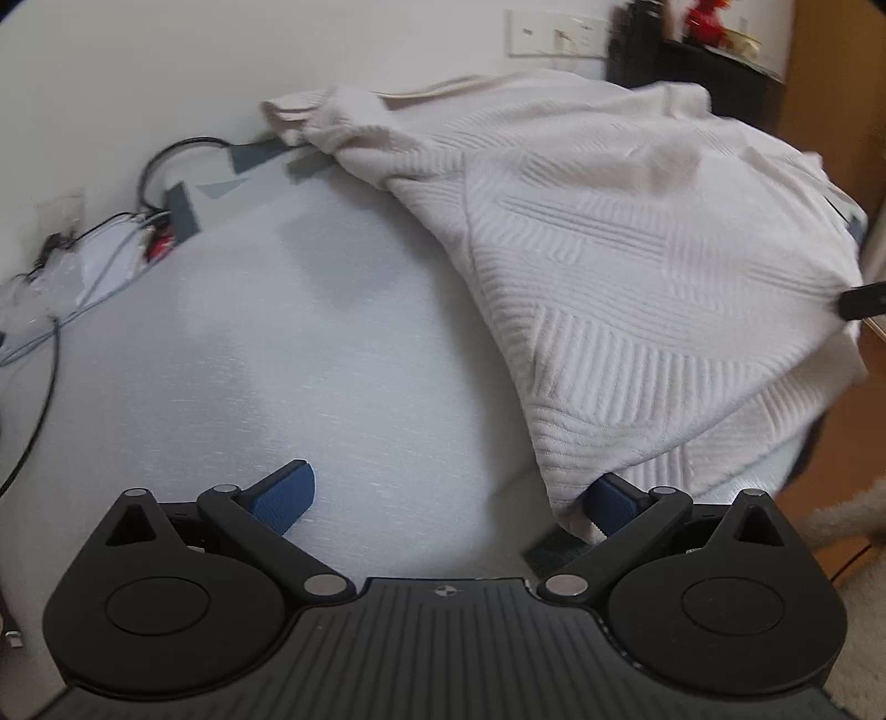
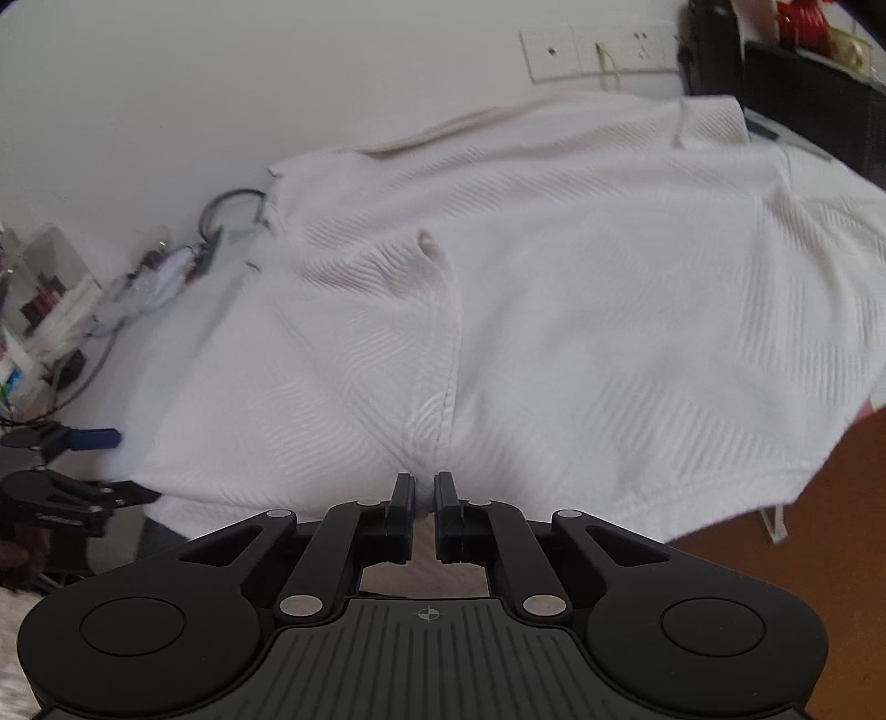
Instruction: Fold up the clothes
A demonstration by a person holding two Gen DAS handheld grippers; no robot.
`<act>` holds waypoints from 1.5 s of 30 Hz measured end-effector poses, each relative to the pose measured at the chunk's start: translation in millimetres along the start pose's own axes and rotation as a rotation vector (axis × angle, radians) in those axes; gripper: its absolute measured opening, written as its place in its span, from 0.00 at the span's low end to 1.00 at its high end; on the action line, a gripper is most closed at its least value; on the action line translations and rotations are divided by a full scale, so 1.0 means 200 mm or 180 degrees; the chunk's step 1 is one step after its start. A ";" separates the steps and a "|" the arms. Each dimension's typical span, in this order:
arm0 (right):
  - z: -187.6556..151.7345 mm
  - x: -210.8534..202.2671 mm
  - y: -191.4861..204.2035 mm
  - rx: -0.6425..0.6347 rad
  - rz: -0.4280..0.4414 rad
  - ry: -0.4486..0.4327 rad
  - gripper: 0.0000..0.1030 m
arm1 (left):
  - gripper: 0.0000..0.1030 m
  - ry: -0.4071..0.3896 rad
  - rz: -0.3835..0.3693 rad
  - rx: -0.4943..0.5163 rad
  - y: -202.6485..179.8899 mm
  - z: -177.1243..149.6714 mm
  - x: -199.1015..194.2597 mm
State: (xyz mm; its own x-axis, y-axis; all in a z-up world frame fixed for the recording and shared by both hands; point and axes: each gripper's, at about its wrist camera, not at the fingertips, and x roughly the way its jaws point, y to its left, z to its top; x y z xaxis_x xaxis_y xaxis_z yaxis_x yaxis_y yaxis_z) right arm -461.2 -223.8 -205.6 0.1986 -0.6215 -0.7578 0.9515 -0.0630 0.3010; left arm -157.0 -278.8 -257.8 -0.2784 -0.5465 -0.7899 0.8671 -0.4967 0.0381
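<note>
A white ribbed garment lies spread over the right half of the pale table, with its near edge hanging over the table's side. My left gripper is open, its blue pads wide apart. The garment's lower corner rests against the right pad; the left pad hovers over bare table. In the right wrist view my right gripper is shut on a seam fold of the garment, pinched at its near edge. The open left gripper shows at the far left, by the garment's corner.
Cables and grey tape patches lie along the table's back left, against the white wall. A socket plate and a dark shelf sit at the back right. Brown floor lies beyond the table's right edge.
</note>
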 end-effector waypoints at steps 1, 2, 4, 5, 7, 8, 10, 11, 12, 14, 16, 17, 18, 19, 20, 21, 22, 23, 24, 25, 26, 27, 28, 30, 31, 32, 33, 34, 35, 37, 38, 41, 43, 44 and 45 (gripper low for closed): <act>-0.01 0.03 -0.01 -0.0001 -0.0038 0.0041 0.06 | 0.99 0.0018 -0.0024 0.0039 -0.01 -0.01 0.01; -0.02 0.05 -0.02 0.0000 -0.0057 0.0076 0.06 | 0.99 0.0031 -0.0038 0.0054 -0.02 -0.01 0.01; -0.03 0.06 -0.02 -0.0010 -0.0080 0.0051 0.06 | 0.99 0.0073 -0.0060 0.0056 -0.02 -0.01 0.02; -0.03 0.06 -0.01 -0.0023 -0.0098 0.0055 0.08 | 0.99 0.0094 -0.0070 0.0057 -0.01 -0.01 0.03; -0.03 0.05 0.01 -0.0074 -0.0163 0.0071 0.11 | 0.99 0.0137 -0.0124 0.0067 -0.01 0.00 0.03; -0.03 0.04 0.03 -0.0116 -0.0234 0.0074 0.20 | 0.99 0.0160 -0.0164 0.0070 0.00 0.00 0.03; -0.02 0.02 0.05 -0.0198 -0.0318 0.0046 0.26 | 0.99 0.0215 -0.0335 0.0018 0.03 0.02 0.00; -0.02 0.00 0.05 -0.0225 -0.0319 0.0006 0.26 | 0.99 0.0234 -0.0435 -0.0029 0.05 0.03 -0.01; -0.01 -0.02 0.05 -0.0238 -0.0309 -0.0032 0.26 | 0.99 0.0233 -0.0537 -0.0107 0.08 0.05 -0.04; 0.03 -0.05 0.04 -0.0214 -0.0279 -0.0105 0.27 | 0.99 0.0164 -0.0702 -0.0265 0.13 0.09 -0.11; 0.07 -0.07 0.03 -0.0167 -0.0243 -0.0177 0.27 | 0.99 0.0048 -0.0719 -0.0385 0.19 0.14 -0.15; 0.09 -0.07 0.02 -0.0144 -0.0233 -0.0203 0.27 | 0.99 -0.0011 -0.0724 -0.0445 0.23 0.17 -0.18; 0.11 -0.06 0.01 -0.0123 -0.0237 -0.0212 0.27 | 0.99 -0.0058 -0.0714 -0.0508 0.26 0.20 -0.18; 0.12 -0.05 0.00 -0.0113 -0.0249 -0.0212 0.28 | 0.99 -0.0104 -0.0702 -0.0572 0.29 0.23 -0.17; 0.13 -0.03 0.00 -0.0124 -0.0274 -0.0197 0.28 | 0.99 -0.0128 -0.0664 -0.0636 0.31 0.27 -0.16; 0.14 -0.02 -0.01 -0.0138 -0.0303 -0.0182 0.28 | 0.99 -0.0149 -0.0623 -0.0700 0.34 0.30 -0.14; 0.15 -0.01 -0.01 -0.0155 -0.0339 -0.0169 0.29 | 0.99 -0.0166 -0.0604 -0.0723 0.34 0.32 -0.12; 0.15 0.00 -0.02 -0.0160 -0.0378 -0.0165 0.32 | 0.99 -0.0183 -0.0588 -0.0741 0.34 0.35 -0.11; 0.14 0.01 -0.03 -0.0152 -0.0414 -0.0168 0.34 | 0.99 -0.0200 -0.0571 -0.0759 0.33 0.37 -0.09; 0.14 0.01 -0.04 -0.0128 -0.0456 -0.0180 0.43 | 0.99 -0.0192 -0.0573 -0.0754 0.32 0.39 -0.07; 0.14 0.01 -0.05 -0.0094 -0.0502 -0.0202 0.51 | 0.99 -0.0168 -0.0577 -0.0742 0.30 0.40 -0.05; 0.13 0.00 -0.07 -0.0061 -0.0544 -0.0223 0.52 | 0.99 -0.0130 -0.0602 -0.0745 0.28 0.39 -0.03; 0.12 -0.01 -0.09 -0.0026 -0.0583 -0.0238 0.52 | 0.99 -0.0090 -0.0628 -0.0749 0.26 0.38 0.00; 0.11 -0.02 -0.14 0.0063 -0.0680 -0.0258 0.54 | 0.99 -0.0011 -0.0682 -0.0757 0.22 0.37 0.05; 0.10 -0.03 -0.18 0.0120 -0.0728 -0.0269 0.54 | 0.99 0.0029 -0.0708 -0.0762 0.20 0.37 0.07; 0.09 -0.04 -0.21 0.0187 -0.0773 -0.0280 0.54 | 0.99 0.0050 -0.0746 -0.0773 0.19 0.37 0.09; 0.09 -0.06 -0.25 0.0257 -0.0811 -0.0292 0.54 | 0.99 0.0070 -0.0785 -0.0786 0.18 0.37 0.10; 0.08 -0.07 -0.28 0.0330 -0.0845 -0.0306 0.54 | 0.99 0.0089 -0.0824 -0.0798 0.16 0.37 0.12; 0.08 -0.08 -0.31 0.0392 -0.0873 -0.0320 0.54 | 0.99 0.0109 -0.0863 -0.0811 0.15 0.37 0.13; 0.08 -0.09 -0.35 0.0432 -0.0900 -0.0342 0.54 | 0.99 0.0136 -0.0904 -0.0790 0.12 0.39 0.16; 0.08 -0.10 -0.35 0.0415 -0.0899 -0.0355 0.55 | 0.99 0.0141 -0.0897 -0.0746 0.11 0.40 0.16; 0.12 -0.07 -0.31 0.0282 -0.0845 -0.0372 0.63 | 0.99 0.0152 -0.0829 -0.0621 0.08 0.43 0.19; 0.15 -0.03 -0.27 0.0161 -0.0802 -0.0357 0.64 | 0.99 0.0128 -0.0733 -0.0487 0.07 0.48 0.22; 0.17 0.00 -0.24 0.0096 -0.0783 -0.0343 0.64 | 0.99 0.0115 -0.0684 -0.0419 0.07 0.50 0.23; 0.18 0.02 -0.21 0.0038 -0.0773 -0.0333 0.65 | 0.99 0.0097 -0.0617 -0.0343 0.07 0.53 0.25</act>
State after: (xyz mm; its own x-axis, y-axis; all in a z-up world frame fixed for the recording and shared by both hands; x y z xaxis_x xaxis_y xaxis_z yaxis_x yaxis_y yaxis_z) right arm -509.6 -251.6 -200.5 -0.0613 -0.6643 -0.7450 0.9654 -0.2289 0.1247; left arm -202.3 -384.8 -232.2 -0.4328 -0.4264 -0.7943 0.8383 -0.5145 -0.1806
